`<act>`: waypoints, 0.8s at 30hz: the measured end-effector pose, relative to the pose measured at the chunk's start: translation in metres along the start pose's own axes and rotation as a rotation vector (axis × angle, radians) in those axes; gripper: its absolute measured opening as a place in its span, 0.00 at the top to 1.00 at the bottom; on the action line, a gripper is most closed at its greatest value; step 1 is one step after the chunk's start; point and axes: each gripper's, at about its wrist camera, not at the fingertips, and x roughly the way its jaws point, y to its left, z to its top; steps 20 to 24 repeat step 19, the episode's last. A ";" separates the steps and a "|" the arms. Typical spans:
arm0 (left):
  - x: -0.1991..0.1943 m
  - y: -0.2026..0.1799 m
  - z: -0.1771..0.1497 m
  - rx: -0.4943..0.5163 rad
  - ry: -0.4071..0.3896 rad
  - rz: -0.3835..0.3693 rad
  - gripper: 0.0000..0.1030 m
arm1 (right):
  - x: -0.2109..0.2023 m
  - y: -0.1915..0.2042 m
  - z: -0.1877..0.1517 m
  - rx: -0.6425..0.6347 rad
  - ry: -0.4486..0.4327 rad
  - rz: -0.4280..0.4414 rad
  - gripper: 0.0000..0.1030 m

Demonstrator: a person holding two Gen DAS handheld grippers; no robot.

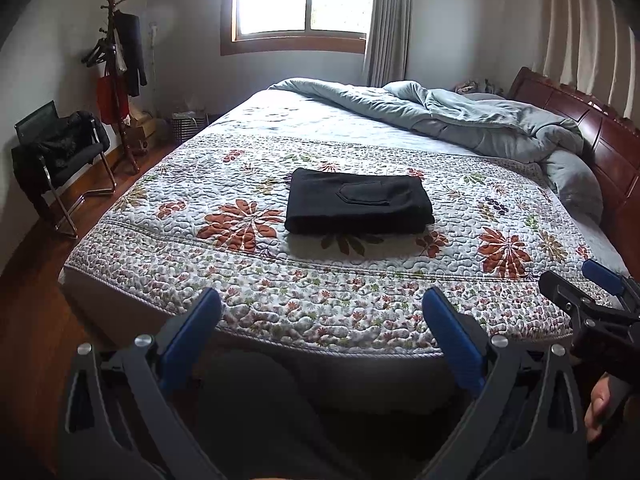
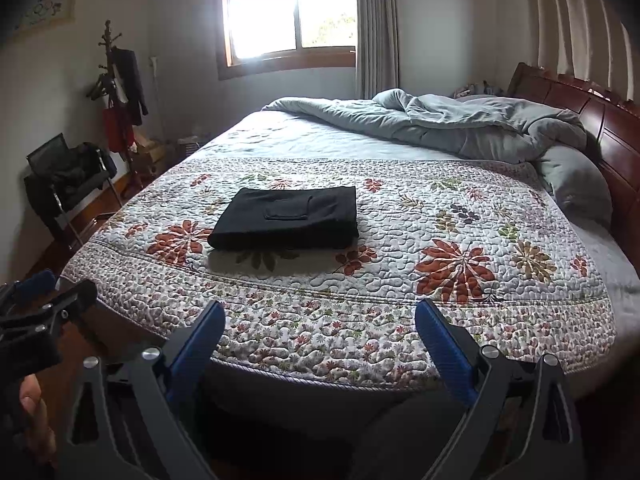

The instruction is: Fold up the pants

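Observation:
Black pants [image 1: 358,206] [image 2: 286,218] lie folded into a compact rectangle on the floral quilt [image 1: 280,280] [image 2: 400,280], a pocket flap facing up. My left gripper [image 1: 322,308] is open, held back at the bed's near edge, well short of the pants, nothing between its blue pads. My right gripper [image 2: 320,320] is open too, also at the near edge, empty. The right gripper [image 1: 580,284] shows at the right side of the left wrist view, and the left gripper [image 2: 52,286] at the left side of the right wrist view.
A rumpled grey duvet [image 1: 460,116] is heaped at the far side by the wooden headboard [image 1: 592,136]. A chair with dark clothes [image 1: 60,152] and a coat rack [image 1: 118,76] stand on the wood floor at left. A window [image 1: 304,0] is behind.

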 end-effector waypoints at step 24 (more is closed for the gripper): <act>-0.003 0.001 0.000 -0.004 0.008 0.012 0.03 | -0.001 0.001 0.000 0.001 -0.002 -0.001 0.07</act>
